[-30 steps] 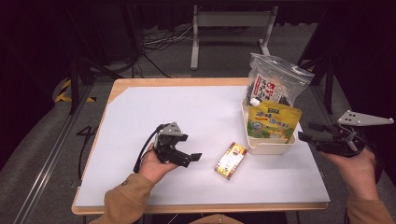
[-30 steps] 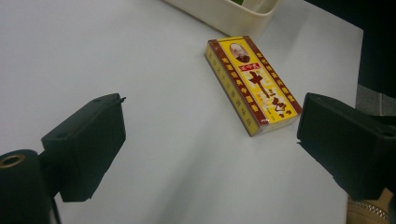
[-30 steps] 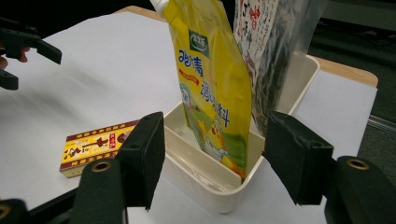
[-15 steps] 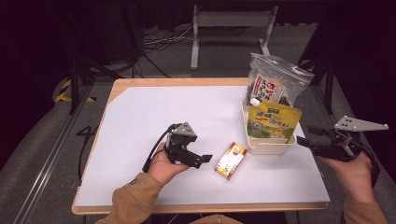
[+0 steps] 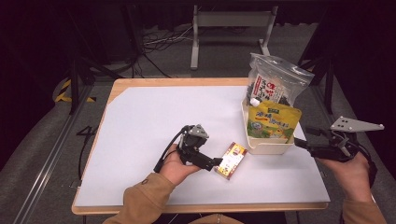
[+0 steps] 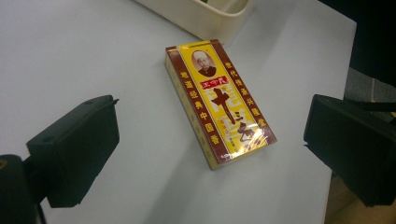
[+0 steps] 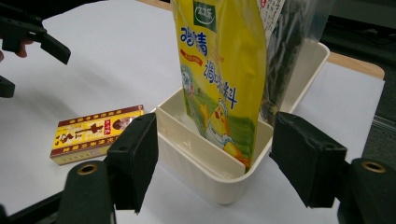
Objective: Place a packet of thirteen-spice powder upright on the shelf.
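- Left gripper (image 5: 215,162) has slid right toward the box (image 5: 230,160) since a second ago; its jaw tips now sit at the box's left end in the high view. Right gripper (image 5: 299,142) has drifted slightly left and down, closer to the tray.
- Left jaws spread wide, nothing between the pads; in the left gripper view the box (image 6: 217,100) lies flat in the middle of the frame, between the two jaws and beyond them, clear of both.
- Right jaws also wide open, empty, pointing at the tray's near right corner.
- Box sits lower centre of the high view on the white table top (image 5: 140,130), just beside the tray's lower-left corner, not touching as far as I can tell.
- Tray (image 5: 268,147) is cream, right of centre, with a divider inside (image 7: 201,140).
- Yellow pouch (image 5: 273,120) stands upright in the tray, leaning on the clear bag (image 5: 275,84) behind it.
- Nothing lies between the left jaws and the box; the tray wall is the nearest obstacle on its far side.
- Clear bag's lower part is hidden behind the pouch; its dark contents can't be made out.
- Right gripper view cuts off the pouch top (image 7: 219,60).
- Right hand (image 5: 350,170) is partly cropped at the frame's lower right edge.
- Floor and cables beyond the table are dark, hard to read.
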`<state>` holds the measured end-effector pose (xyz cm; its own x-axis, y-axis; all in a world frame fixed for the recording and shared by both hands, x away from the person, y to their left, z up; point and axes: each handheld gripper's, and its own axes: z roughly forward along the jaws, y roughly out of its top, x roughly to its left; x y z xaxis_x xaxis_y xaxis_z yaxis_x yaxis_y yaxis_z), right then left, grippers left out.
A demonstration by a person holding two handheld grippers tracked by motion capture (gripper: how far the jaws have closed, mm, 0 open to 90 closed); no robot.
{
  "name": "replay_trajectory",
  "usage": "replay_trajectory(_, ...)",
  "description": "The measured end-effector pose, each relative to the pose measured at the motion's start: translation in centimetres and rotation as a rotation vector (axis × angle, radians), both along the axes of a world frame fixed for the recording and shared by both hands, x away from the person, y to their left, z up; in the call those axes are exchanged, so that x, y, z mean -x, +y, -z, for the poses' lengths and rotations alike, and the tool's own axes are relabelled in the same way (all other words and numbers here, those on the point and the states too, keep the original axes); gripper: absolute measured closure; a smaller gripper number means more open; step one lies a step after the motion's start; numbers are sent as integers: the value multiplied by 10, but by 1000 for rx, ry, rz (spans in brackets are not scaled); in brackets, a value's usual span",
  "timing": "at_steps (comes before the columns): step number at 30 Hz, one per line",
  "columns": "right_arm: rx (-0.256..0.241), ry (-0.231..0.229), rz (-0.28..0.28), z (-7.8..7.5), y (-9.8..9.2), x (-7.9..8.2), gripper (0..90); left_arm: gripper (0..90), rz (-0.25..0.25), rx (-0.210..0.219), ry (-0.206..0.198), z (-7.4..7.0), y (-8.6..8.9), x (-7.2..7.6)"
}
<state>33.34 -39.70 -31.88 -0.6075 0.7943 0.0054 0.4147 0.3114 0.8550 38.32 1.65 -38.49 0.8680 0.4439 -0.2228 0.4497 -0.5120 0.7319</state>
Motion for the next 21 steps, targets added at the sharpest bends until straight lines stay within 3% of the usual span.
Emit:
replay_trajectory(9, -15, 4, 19, 1, -4, 1, 302, 39, 7, 34, 18, 11, -12, -2)
replay_trajectory(13, -15, 1, 25, 1, -5, 2, 301, 39, 4, 25, 4, 15, -17, 0)
replay_trajectory(21, -9, 6, 24, 4, -5, 0, 299, 36, 18, 6, 26, 25, -29, 4)
